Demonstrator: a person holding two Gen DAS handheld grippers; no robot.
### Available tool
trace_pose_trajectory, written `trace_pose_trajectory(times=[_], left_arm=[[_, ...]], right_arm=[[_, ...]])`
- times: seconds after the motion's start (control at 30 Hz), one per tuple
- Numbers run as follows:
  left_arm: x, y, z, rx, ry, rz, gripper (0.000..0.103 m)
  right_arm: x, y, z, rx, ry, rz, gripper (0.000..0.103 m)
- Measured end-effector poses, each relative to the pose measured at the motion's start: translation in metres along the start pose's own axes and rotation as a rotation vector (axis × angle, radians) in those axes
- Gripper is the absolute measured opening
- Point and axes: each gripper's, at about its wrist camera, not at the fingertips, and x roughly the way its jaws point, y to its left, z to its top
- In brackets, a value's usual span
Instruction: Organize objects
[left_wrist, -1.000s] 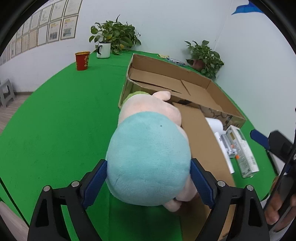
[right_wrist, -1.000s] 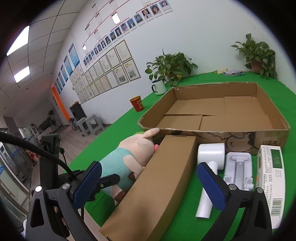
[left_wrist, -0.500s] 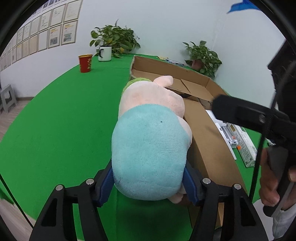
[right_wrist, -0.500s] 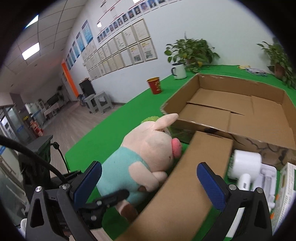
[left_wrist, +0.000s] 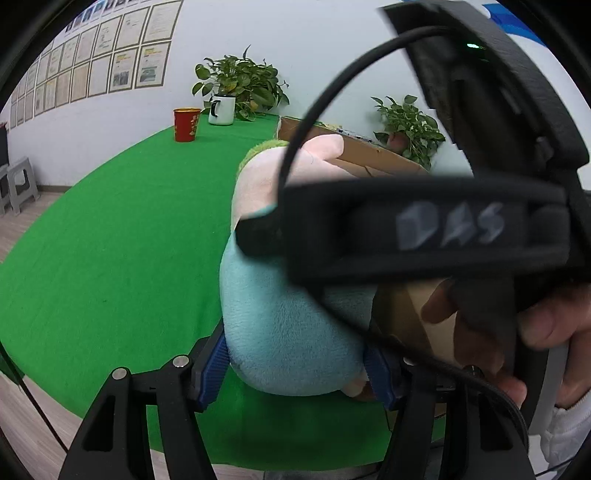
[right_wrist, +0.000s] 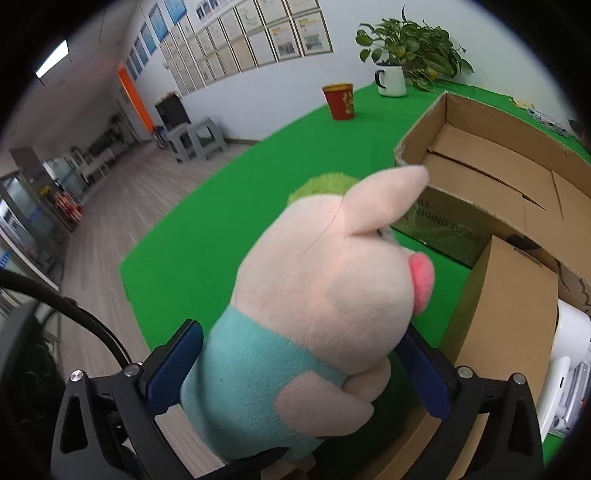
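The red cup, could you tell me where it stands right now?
The red cup stands far back on the green table, left of the white mug and potted plant.

An office-style demonstration room: rows of framed certificates (right_wrist: 258, 40) line a white wall, potted plants (left_wrist: 242, 83) and a red cup (left_wrist: 186, 123) stand on a table covered in green felt (left_wrist: 110, 229), while grey stools (right_wrist: 195, 142) and wood-look flooring (right_wrist: 122, 206) lead toward a corridor with ceiling lights.

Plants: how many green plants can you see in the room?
2. One plant stands at the table's far edge behind the white mug, near the red cup. The other plant stands at the far right, beyond the box. More may be hidden.
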Motion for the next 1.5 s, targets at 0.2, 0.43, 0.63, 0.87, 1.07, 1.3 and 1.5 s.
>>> trace_pose_trajectory(times=[0.2,0.43,0.63,0.87,1.07,1.3,1.5], left_arm=[[0.004,0.0,0.006,0.027,0.003,-0.004,0.059],[-0.003,-0.005,0.016,0.048,-0.026,0.035,0.055],[-0.024,-0.017,0.062,0.111,-0.156,0.066,0.055],[-0.009,-0.039,0.113,0.176,-0.25,0.027,0.055],[0.032,-0.06,0.167,0.207,-0.271,-0.003,0.055],[0.094,-0.095,0.275,0.244,-0.257,-0.028,0.055],[0.113,-0.088,0.333,0.254,-0.231,-0.038,0.055]], right_arm=[[-0.003,-0.002,-0.009,0.048,-0.003,-0.015,0.091],[-0.016,0.01,-0.01,0.035,-0.073,-0.03,0.073],[-0.05,0.016,0.025,-0.011,-0.232,-0.021,0.07],[-0.081,-0.017,0.063,-0.001,-0.354,-0.059,0.07],[-0.09,-0.056,0.091,0.038,-0.387,-0.071,0.069],[-0.099,-0.089,0.135,0.067,-0.41,-0.097,0.069],[-0.099,-0.107,0.164,0.08,-0.41,-0.102,0.069]])
